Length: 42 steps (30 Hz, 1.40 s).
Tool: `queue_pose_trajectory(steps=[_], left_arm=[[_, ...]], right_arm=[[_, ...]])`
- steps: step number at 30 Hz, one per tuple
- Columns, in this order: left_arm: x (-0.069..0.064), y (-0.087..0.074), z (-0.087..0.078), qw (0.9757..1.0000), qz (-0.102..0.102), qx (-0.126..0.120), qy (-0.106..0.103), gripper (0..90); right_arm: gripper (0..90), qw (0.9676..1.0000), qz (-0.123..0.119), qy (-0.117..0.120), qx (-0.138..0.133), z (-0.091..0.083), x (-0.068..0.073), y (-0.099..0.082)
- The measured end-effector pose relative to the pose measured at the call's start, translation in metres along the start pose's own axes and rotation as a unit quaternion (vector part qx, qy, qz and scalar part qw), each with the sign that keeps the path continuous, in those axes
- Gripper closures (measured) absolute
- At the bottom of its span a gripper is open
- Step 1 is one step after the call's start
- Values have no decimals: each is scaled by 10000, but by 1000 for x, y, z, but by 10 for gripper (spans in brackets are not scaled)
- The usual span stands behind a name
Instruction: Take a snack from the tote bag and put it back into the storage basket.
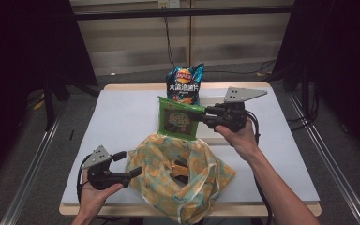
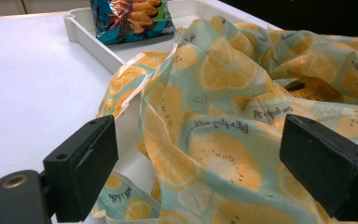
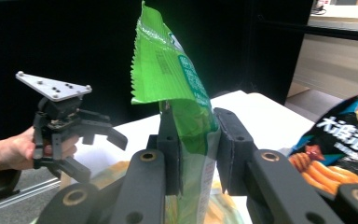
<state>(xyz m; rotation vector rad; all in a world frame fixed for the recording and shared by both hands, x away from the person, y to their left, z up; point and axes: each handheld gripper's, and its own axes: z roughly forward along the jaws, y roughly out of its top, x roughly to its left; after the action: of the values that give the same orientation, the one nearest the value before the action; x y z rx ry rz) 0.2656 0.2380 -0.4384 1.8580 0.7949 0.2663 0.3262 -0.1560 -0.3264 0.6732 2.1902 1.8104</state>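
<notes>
- Right gripper (image 1: 205, 114) holds a green snack packet (image 1: 177, 118) by its right edge, jaws clamped on it; packet hangs clear of the bench (image 1: 122, 117), above the mouth of the lemon-print bag (image 1: 178, 176).
- Right gripper view: the green snack packet (image 3: 182, 107) stands edge-on between the two black jaws of the right gripper (image 3: 195, 154), pads pressed to both faces, crimped top rising above them.
- Left gripper (image 1: 127, 163) sits low at the bag's left side, jaws wide, nothing between the pads; held in the person's left hand (image 1: 93, 193).
- Left gripper view: the lemon-print bag (image 2: 223, 121) fills the gap ahead of the wide-set jaws; cloth near them, contact cannot be told.
- Blue crisp packet (image 1: 185, 84) stands upright at the far side, in a white tray (image 2: 91, 39).
- Something dark and orange lies inside the bag, too hidden to name.
</notes>
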Motion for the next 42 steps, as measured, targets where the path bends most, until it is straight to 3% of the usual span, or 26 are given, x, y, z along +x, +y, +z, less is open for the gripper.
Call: queue_pose_trajectory(steps=[11, 14, 20, 29, 33, 36, 39, 42], left_arm=[[-1, 1, -3, 9998, 35, -169, -19, 67], [0, 1, -6, 9996, 140, -218, -65, 43], [-1, 1, -8, 9997, 101, -229, -66, 35], [-5, 2, -14, 9989, 222, -351, 222, 30], [-6, -10, -19, 9987, 272, -260, 334, 34], [-2, -14, -21, 9987, 65, -337, 375, 33], [2, -12, -24, 9976, 18, -468, 520, 34], [7, -12, -27, 9974, -5, -513, 511, 33]], right_arm=[[735, 9996, 123, -249, -87, -14, -23, -1], [735, 9993, 155, -324, -44, -17, -28, -2], [735, 9988, 213, -448, 46, -24, -41, -7], [735, 9972, 357, -637, 161, -35, -63, -16], [735, 9964, 419, -710, 186, -38, -71, -17], [735, 9960, 386, -768, 246, -38, -76, -17], [735, 9955, 409, -824, 242, -38, -82, -17], [735, 9948, 392, -900, 257, -39, -88, -14]])
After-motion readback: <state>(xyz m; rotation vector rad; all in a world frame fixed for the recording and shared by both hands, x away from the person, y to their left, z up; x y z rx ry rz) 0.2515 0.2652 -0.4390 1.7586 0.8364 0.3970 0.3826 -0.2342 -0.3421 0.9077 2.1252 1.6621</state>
